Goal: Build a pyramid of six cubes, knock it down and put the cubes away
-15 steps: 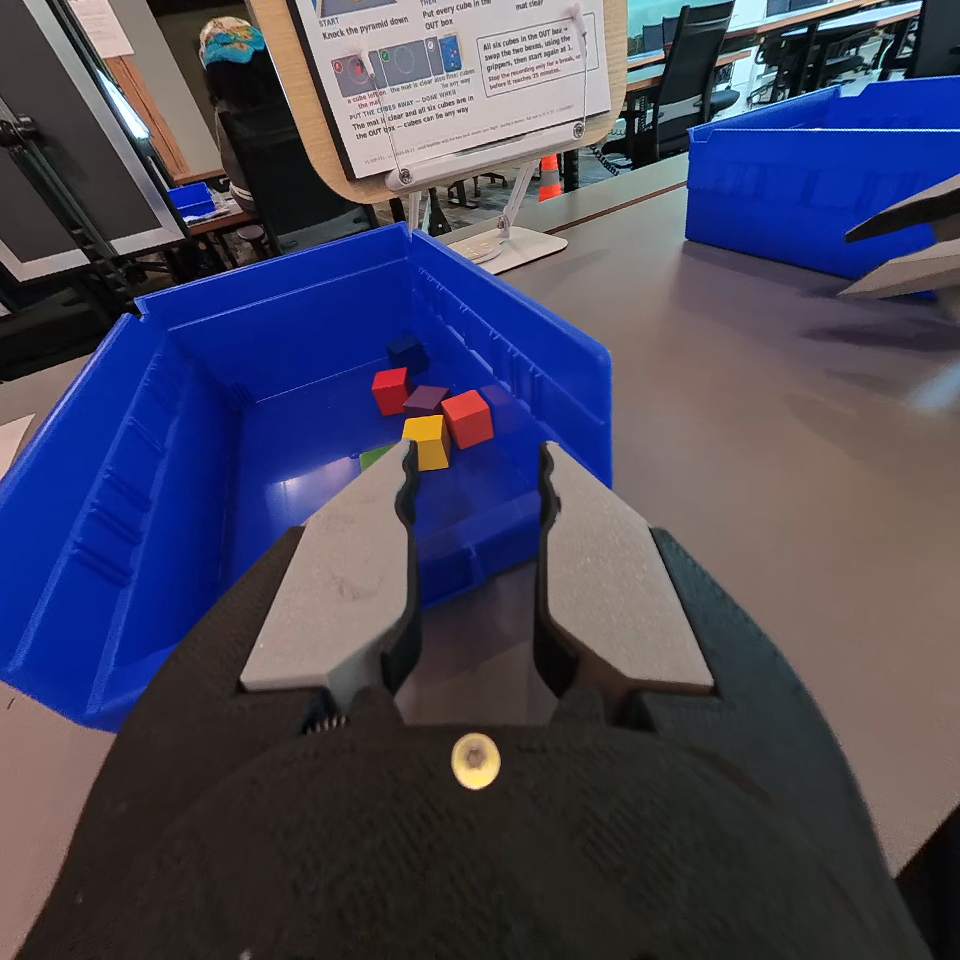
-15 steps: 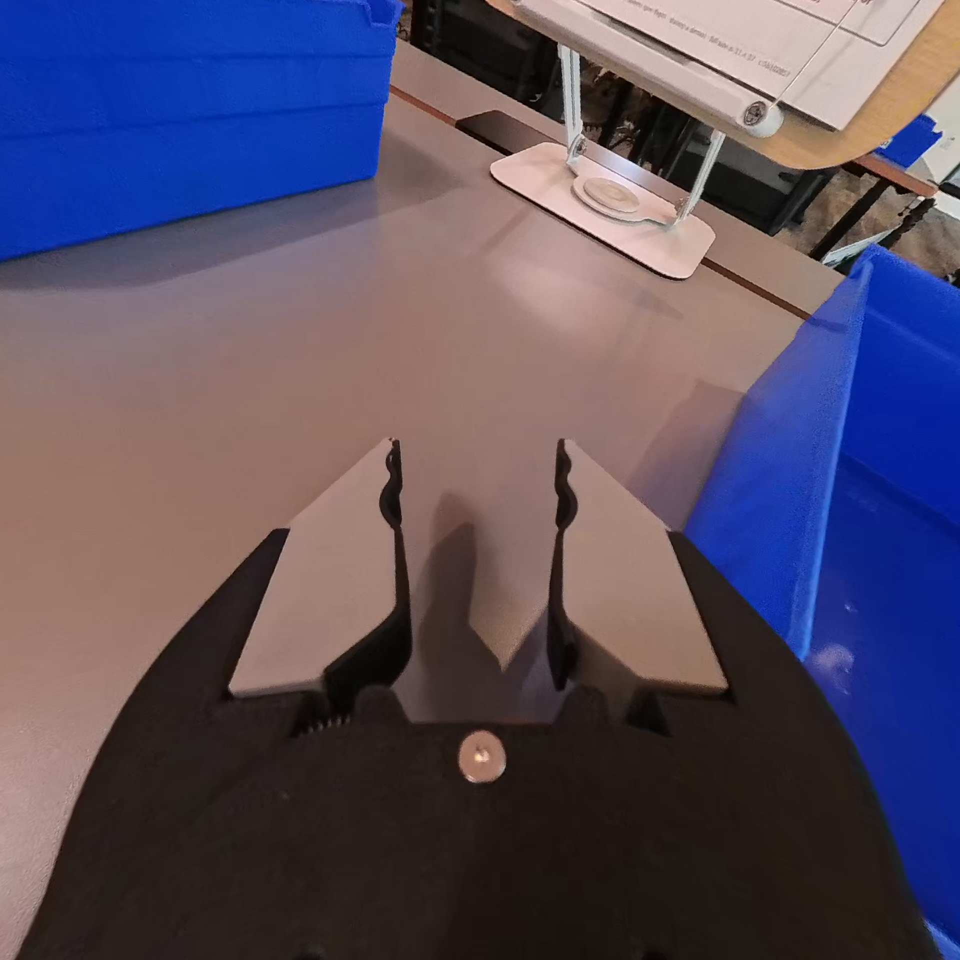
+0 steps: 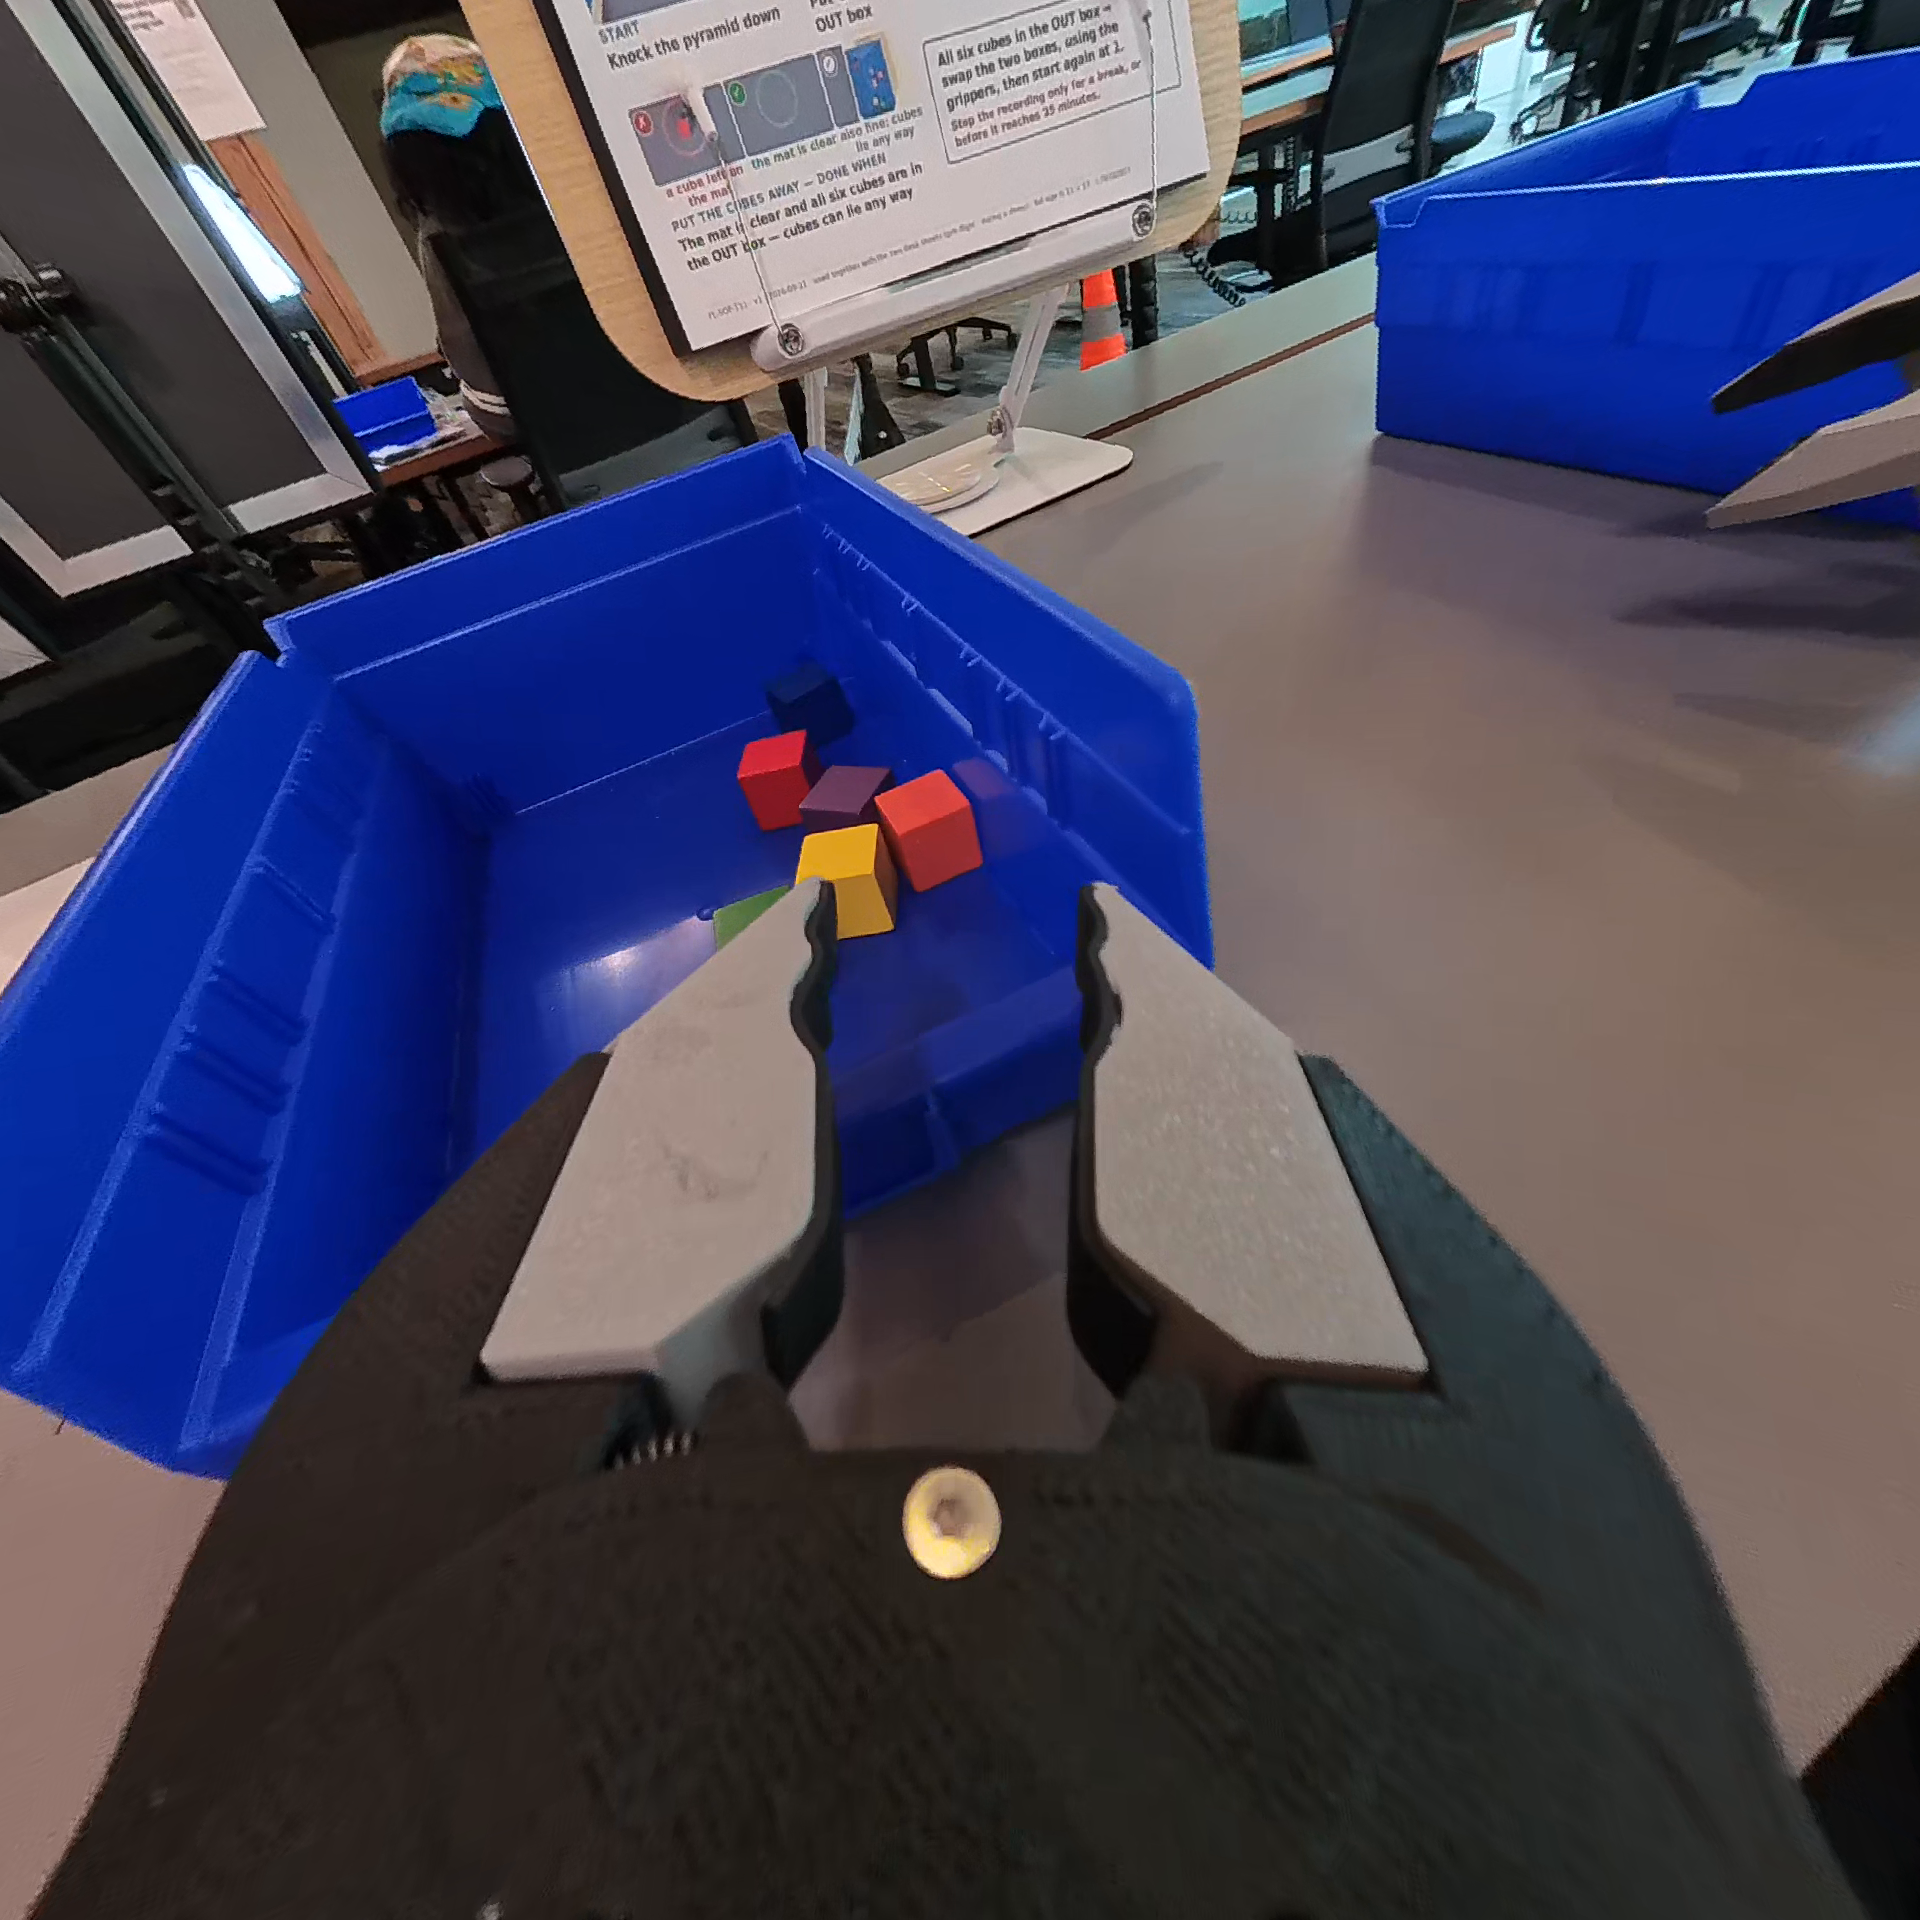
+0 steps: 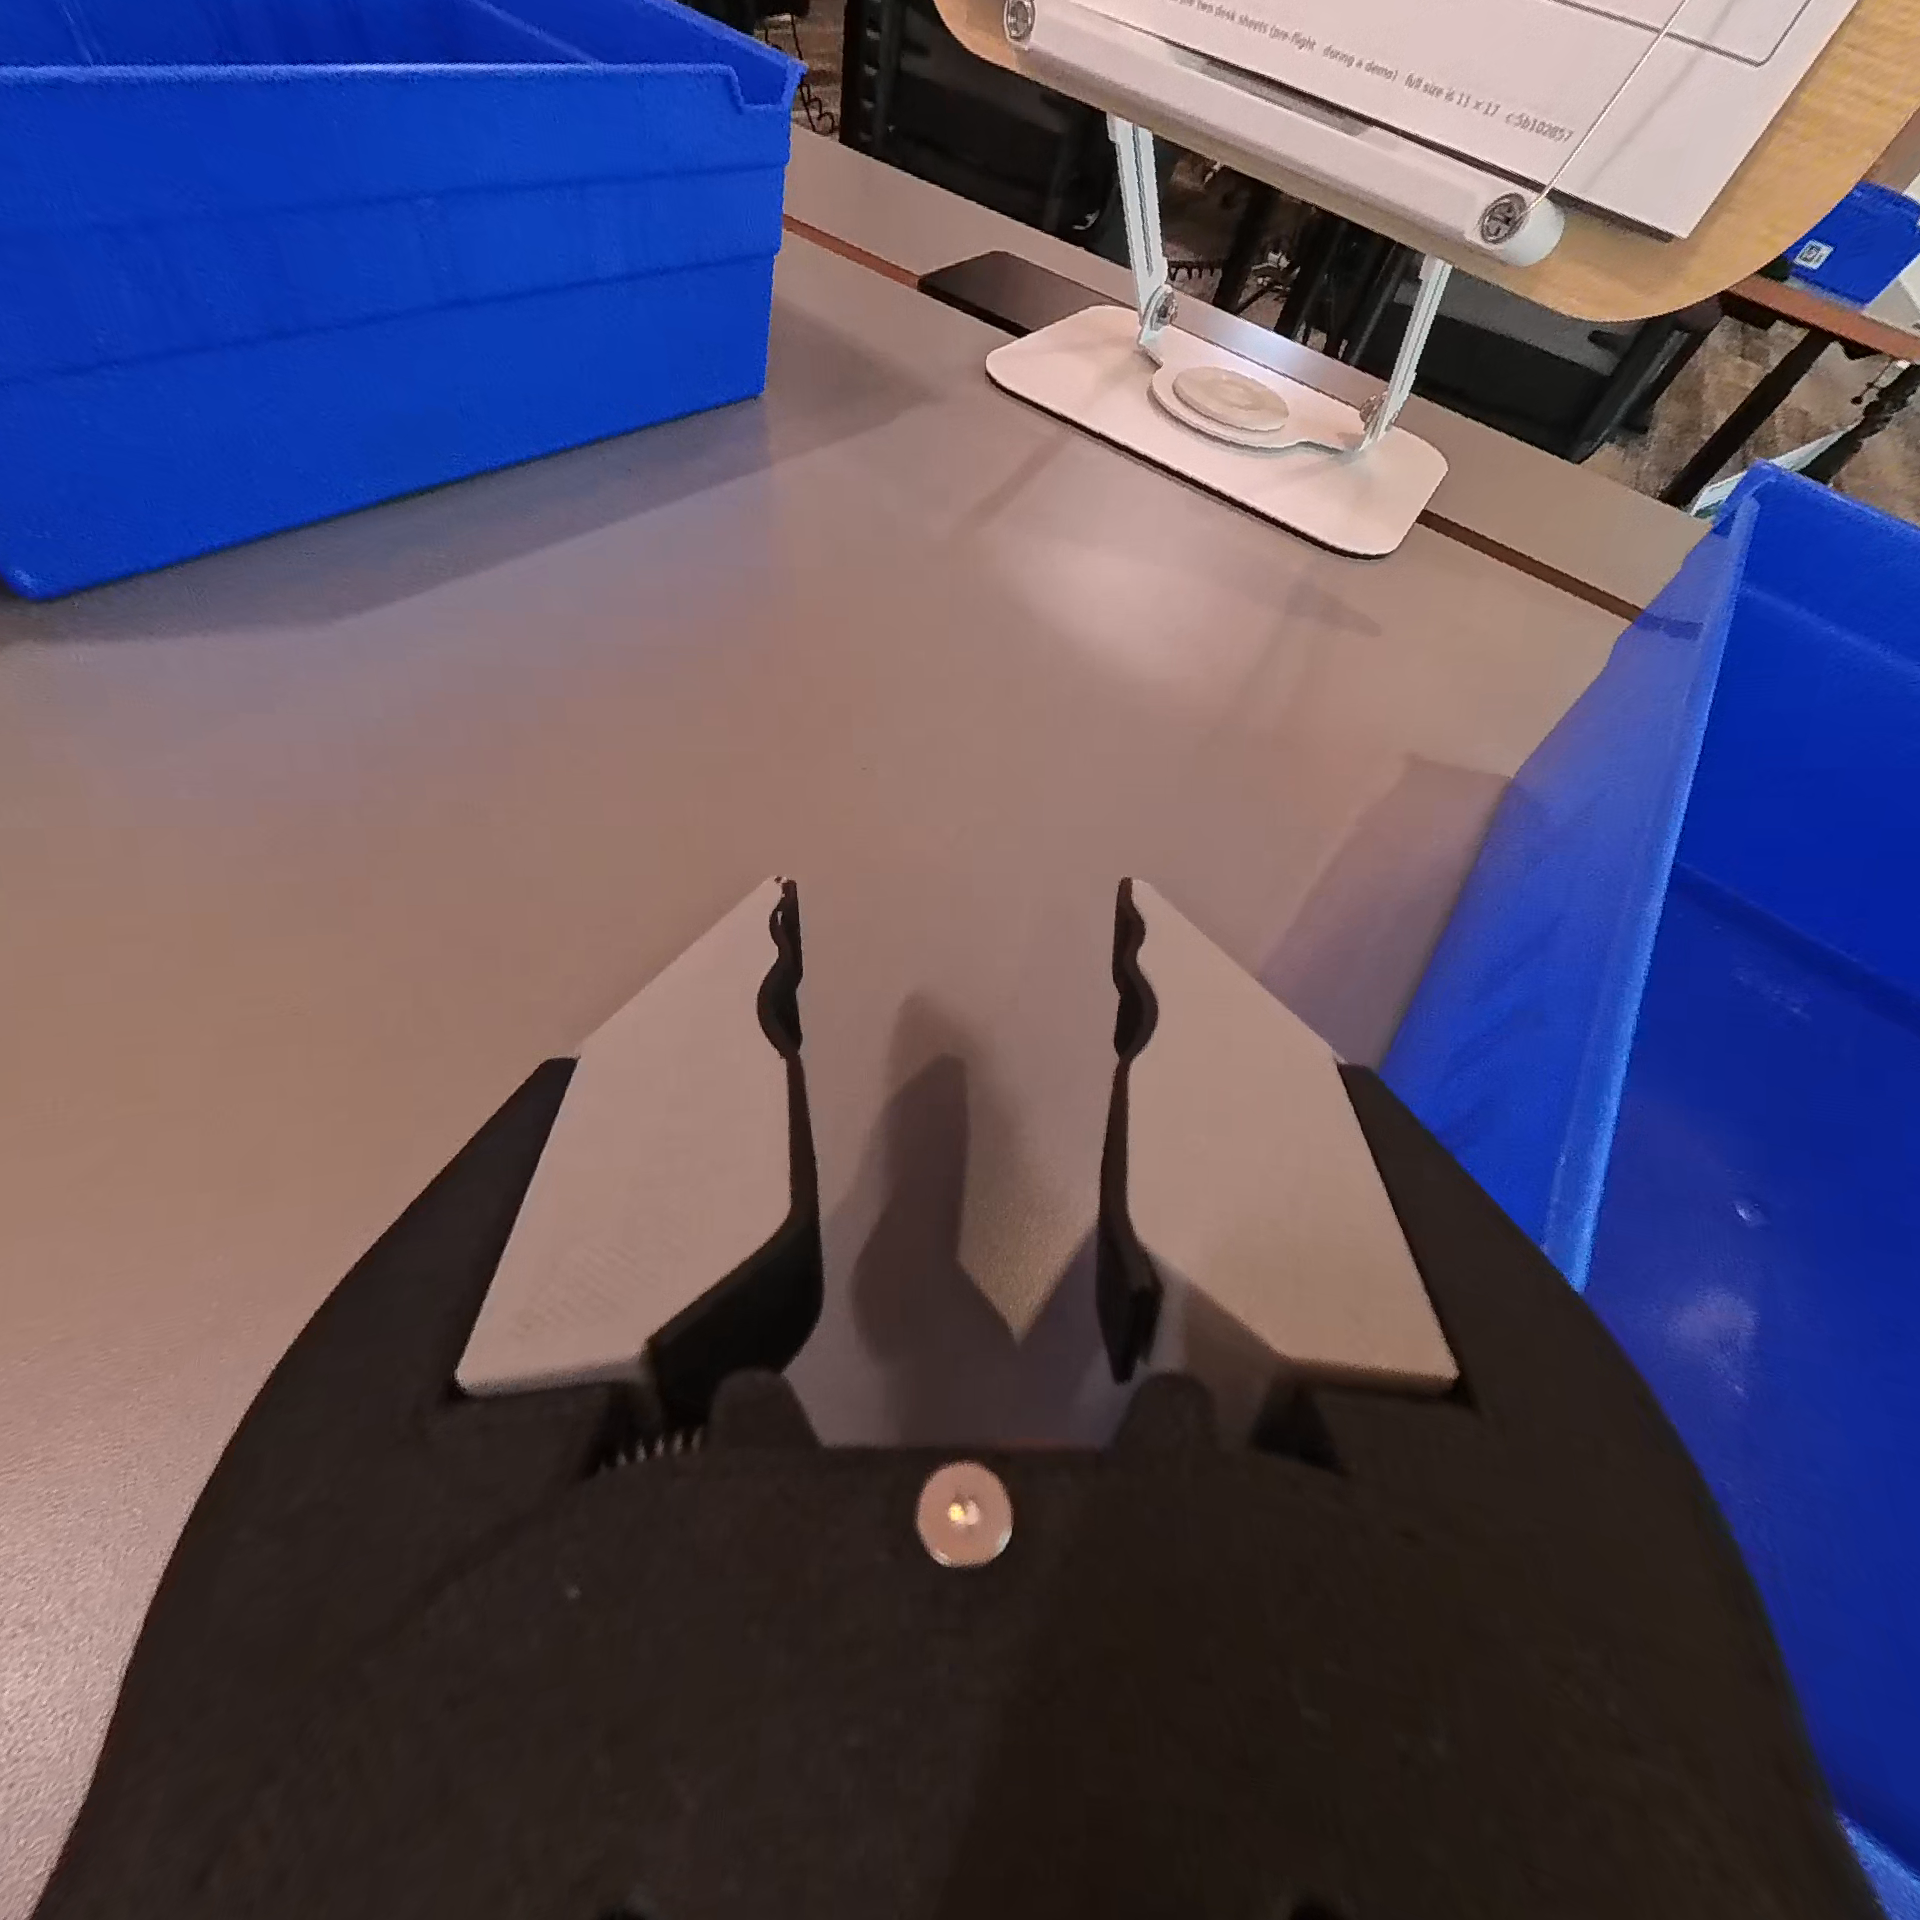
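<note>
Right tongs (image 4: 954, 899) held low over the grey tabletop (image 4: 520, 790), jaws parted with nothing between them; their forked shadow falls on the surface directly beneath. Grey fingers (image 4: 665, 1174) project from a black body fastened by a single bright screw (image 4: 963, 1519). At upper left, a long blue bin (image 4: 395, 301) rests on the tabletop, well apart from the tongs. At the right edge, the wall of a second blue bin (image 4: 1558, 987) stands just beside the right finger; the part of its interior in view shows bare blue floor. Beyond, a white stand (image 4: 1226, 436) carries a wooden board (image 4: 1662, 260) with a printed sheet (image 4: 1455, 73) clipped on.
</note>
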A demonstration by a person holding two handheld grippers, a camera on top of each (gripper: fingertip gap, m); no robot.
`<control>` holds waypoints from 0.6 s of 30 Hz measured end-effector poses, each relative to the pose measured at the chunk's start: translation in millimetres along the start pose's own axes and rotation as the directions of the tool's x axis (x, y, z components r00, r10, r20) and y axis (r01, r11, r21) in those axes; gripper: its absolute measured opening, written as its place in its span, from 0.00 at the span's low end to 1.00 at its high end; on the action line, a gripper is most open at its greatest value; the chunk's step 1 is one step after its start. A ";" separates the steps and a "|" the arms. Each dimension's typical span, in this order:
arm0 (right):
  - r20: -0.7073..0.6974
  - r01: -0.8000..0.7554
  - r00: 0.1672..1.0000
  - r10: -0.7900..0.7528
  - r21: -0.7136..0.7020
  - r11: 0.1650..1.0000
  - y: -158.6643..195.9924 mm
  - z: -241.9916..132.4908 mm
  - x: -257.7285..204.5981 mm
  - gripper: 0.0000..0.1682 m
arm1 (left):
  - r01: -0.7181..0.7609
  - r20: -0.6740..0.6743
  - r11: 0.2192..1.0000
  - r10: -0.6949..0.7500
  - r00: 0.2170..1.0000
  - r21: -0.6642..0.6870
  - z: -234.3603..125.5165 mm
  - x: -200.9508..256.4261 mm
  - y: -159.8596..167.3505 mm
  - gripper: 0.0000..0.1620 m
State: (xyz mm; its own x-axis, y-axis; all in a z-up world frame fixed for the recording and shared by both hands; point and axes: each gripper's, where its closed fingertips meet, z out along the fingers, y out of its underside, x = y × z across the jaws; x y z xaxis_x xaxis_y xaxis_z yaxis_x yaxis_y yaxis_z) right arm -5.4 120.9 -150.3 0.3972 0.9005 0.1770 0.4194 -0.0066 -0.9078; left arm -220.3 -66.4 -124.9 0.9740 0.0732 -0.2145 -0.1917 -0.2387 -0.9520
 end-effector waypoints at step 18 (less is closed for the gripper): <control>-0.001 0.012 1.000 -0.012 -0.014 1.000 1.6 1.3 -0.6 0.35 | -0.019 -0.011 1.000 0.019 1.000 -0.002 0.4 3.4 0.3 0.28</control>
State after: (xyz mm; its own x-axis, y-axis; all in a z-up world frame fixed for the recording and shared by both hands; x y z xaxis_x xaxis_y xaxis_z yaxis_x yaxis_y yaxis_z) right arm -6.0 120.9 -152.3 0.3930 0.9000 0.1885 0.4352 -0.0015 -0.9003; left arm -217.1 -65.9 -126.0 0.9715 0.0582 -0.2298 -0.2096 -0.2421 -0.9473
